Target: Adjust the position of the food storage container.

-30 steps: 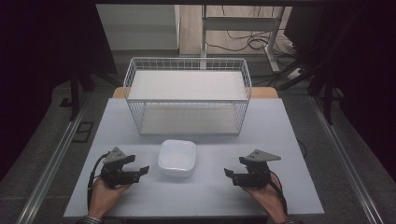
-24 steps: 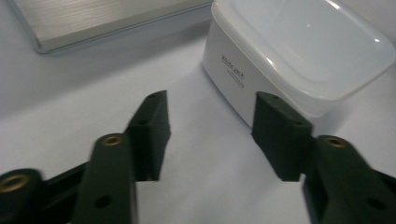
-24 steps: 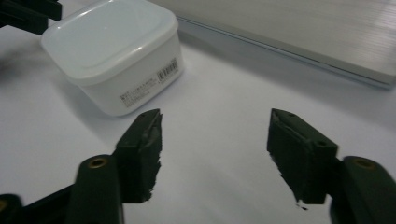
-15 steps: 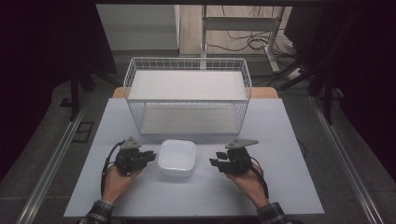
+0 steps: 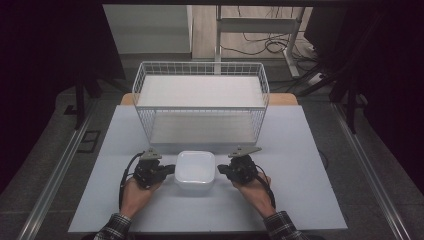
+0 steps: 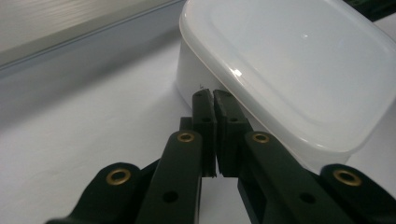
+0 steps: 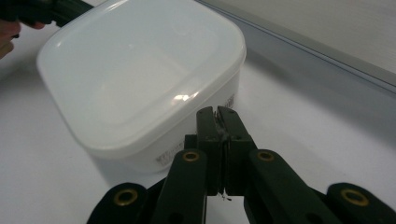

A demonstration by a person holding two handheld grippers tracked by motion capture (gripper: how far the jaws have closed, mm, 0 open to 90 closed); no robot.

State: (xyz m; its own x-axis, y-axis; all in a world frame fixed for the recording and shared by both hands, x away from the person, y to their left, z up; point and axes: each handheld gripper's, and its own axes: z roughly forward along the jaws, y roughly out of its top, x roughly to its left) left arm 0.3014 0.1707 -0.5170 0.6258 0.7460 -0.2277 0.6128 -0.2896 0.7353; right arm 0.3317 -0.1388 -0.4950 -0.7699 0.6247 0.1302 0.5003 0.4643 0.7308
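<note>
A white square plastic container (image 5: 195, 170) with its lid on sits on the table in front of me. My left gripper (image 5: 168, 170) is at its left side, jaws shut with nothing between them. In the left gripper view the shut tips (image 6: 214, 95) sit against the container (image 6: 289, 60) wall just under the lid rim. My right gripper (image 5: 222, 171) is at the container's right side, also shut. In the right gripper view its tips (image 7: 217, 112) meet the container (image 7: 140, 79) wall below the rim, and the other gripper (image 7: 46, 11) shows at the far side.
A white wire basket (image 5: 200, 117) stands behind the container, its front wall close to the container's far edge. The pale grey table (image 5: 310, 160) extends to either side. Dark floor and rails surround the table.
Both grippers have moved forward and inward from the table's near edge, closing in on the container's left and right sides. The container has stayed in place.
</note>
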